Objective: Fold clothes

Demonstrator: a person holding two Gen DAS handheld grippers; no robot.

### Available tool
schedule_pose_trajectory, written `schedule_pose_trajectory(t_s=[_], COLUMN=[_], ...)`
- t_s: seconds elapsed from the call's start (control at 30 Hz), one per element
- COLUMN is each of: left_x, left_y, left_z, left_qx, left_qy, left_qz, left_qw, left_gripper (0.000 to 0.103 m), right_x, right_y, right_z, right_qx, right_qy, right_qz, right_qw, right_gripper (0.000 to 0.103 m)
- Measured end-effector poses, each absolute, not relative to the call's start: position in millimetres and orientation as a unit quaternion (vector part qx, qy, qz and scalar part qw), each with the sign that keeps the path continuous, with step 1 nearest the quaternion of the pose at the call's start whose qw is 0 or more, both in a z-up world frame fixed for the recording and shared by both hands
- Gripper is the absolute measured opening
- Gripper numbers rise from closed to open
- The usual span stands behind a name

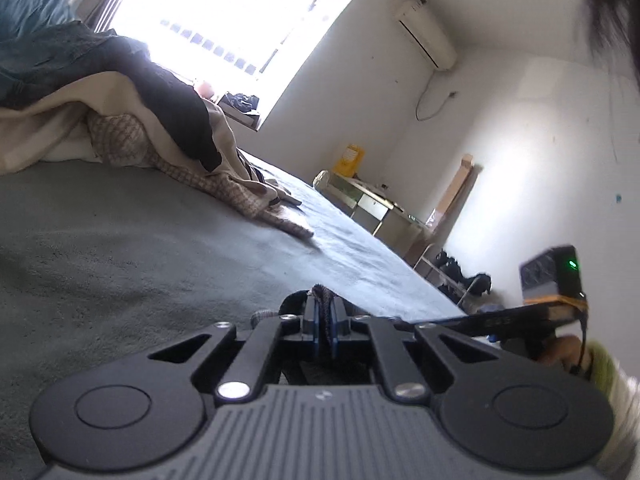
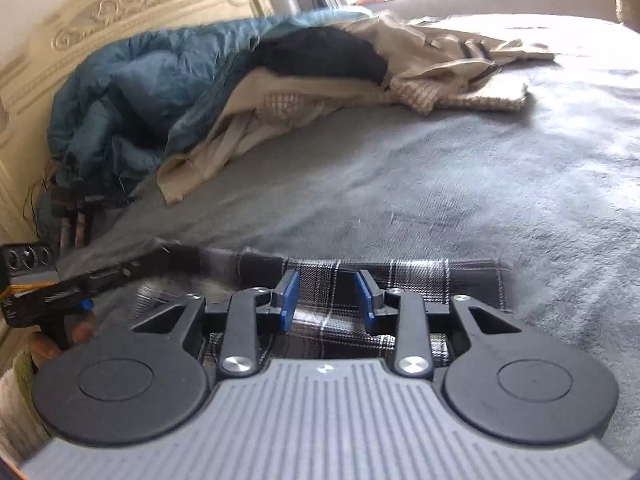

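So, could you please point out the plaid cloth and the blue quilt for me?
plaid cloth [image 2: 416, 280]: right wrist view, on its flat top edge.
blue quilt [image 2: 132, 92]: right wrist view, on its bunched middle.

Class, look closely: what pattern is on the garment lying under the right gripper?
A dark plaid garment with white check lines, clearest in the right wrist view.

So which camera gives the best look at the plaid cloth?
The right wrist view: the plaid cloth lies spread on the bed beneath the open right gripper. The left wrist view shows only an edge pinched in the left gripper.
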State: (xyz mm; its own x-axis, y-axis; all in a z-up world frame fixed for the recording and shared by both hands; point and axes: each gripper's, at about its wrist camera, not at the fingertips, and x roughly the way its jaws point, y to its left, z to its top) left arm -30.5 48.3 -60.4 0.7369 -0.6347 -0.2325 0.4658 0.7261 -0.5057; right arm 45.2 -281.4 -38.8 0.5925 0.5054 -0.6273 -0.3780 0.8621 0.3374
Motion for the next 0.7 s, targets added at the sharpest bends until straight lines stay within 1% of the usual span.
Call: schedule_pose_trajectory(t_s=[0.1,0.27,0.37,0.4,0.5,0.57,0.63,0.7], left_x=[-32.2,-31.4,-33.5,-33.8,-28.4,-19.9,-7.6,4.0], left_y=[45.2,48.6,52.3,53.6,56.8,58.7,61.0,66.6], left_z=[-63.8,-66.7,-70.7,-72.6,-77.4,-81.4,-87.8,-95.7], left_qx=[-0.205,-0.220,-0.218,-0.217,-0.230,-0.244,-0.261,-0.285], left_qy=[0.205,0.210,0.220,0.224,0.246,0.265,0.289,0.308], left_qz=[-0.305,-0.306,-0.301,-0.299,-0.287,-0.276,-0.255,-0.234], left_qw=[0.907,0.902,0.902,0.902,0.897,0.891,0.885,0.877], left_gripper=[0.006,0.006,0.006,0.006,0.006,0.006,0.007,0.009], right_x=[54.6,64.3,84.2,88.2,90.4,85.8,88.2,87.7], right_y=[-283.5,-276.5,-261.9,-260.3,-257.5,-251.2,-242.8,-238.9], right_z=[-47.5,-29.3,-52.0,-55.0,-48.6,-44.7,-55.0,-56.3], right_qx=[0.076,0.077,0.071,0.075,0.079,0.057,0.036,0.027], right_qy=[0.417,0.412,0.459,0.462,0.455,0.447,0.455,0.436], right_qz=[0.236,0.259,0.266,0.264,0.258,0.258,0.247,0.241], right_qw=[0.874,0.870,0.845,0.843,0.849,0.855,0.855,0.867], right_gripper=[0.031,0.031,0.031,0.031,0.031,0.031,0.031,0.031])
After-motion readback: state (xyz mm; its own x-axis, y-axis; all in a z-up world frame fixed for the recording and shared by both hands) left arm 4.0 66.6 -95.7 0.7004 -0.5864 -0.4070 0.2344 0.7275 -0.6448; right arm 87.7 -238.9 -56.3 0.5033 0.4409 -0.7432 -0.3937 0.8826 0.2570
